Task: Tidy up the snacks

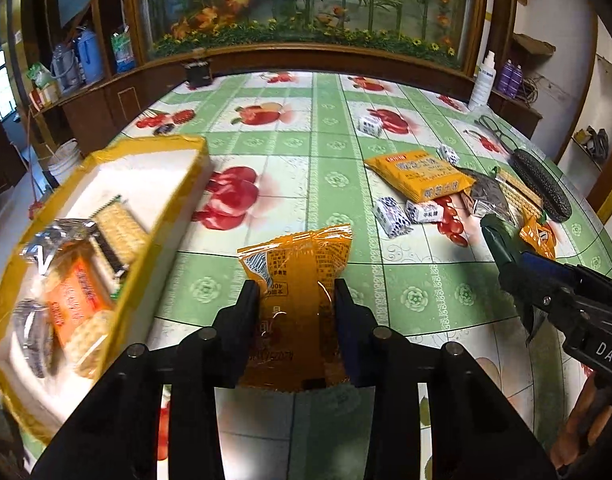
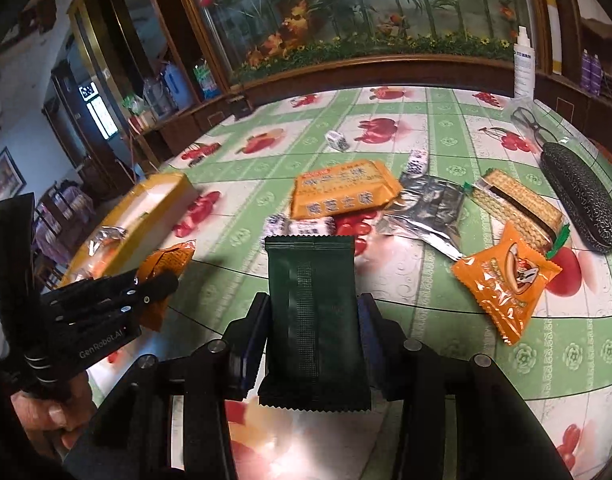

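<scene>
While my left gripper (image 1: 295,296) clamps an orange snack packet (image 1: 295,280) beside the yellow tray (image 1: 177,200), my right gripper (image 2: 314,312) grips a dark green packet (image 2: 314,300) above the table; both await depositing in the tray.

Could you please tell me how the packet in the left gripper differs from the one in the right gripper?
The orange packet is glossy and printed with text; the dark green packet is matte and plain. The orange packet is in the left gripper, the green in the right gripper. Both are sealed snack pouches clamped between fingers above the table.
</scene>
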A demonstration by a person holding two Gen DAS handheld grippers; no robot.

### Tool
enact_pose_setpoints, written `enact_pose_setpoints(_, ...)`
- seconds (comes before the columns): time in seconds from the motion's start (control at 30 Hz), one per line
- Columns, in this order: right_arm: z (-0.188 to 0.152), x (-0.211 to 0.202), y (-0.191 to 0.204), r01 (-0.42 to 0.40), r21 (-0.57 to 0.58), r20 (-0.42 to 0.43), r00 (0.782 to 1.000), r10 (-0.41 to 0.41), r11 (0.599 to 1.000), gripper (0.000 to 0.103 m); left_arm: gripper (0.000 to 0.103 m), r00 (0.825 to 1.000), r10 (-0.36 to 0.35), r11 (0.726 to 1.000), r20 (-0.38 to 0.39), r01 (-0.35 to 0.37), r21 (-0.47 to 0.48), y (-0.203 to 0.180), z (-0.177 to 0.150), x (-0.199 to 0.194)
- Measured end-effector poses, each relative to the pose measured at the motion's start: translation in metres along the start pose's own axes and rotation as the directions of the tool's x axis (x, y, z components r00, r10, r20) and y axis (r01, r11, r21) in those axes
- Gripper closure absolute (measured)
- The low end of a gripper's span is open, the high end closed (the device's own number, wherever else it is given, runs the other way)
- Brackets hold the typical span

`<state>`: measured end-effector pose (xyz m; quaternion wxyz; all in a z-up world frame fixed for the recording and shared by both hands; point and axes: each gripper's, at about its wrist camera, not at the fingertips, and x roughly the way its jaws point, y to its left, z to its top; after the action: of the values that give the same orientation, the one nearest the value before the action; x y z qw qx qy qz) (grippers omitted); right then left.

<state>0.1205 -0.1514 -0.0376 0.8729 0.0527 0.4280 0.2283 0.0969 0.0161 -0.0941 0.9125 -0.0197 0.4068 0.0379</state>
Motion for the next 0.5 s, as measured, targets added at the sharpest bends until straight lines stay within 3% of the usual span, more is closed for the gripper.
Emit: enact_pose_setpoints(0.5, 0.01, -0.007, 0.07, -0.162, -0.078, 0.001, 0.987, 0.162, 0.984, 0.058, 0.069, 0.993, 0.081, 0.996, 0.088, -0.077, -0.056, 0.043, 0.002, -0.042)
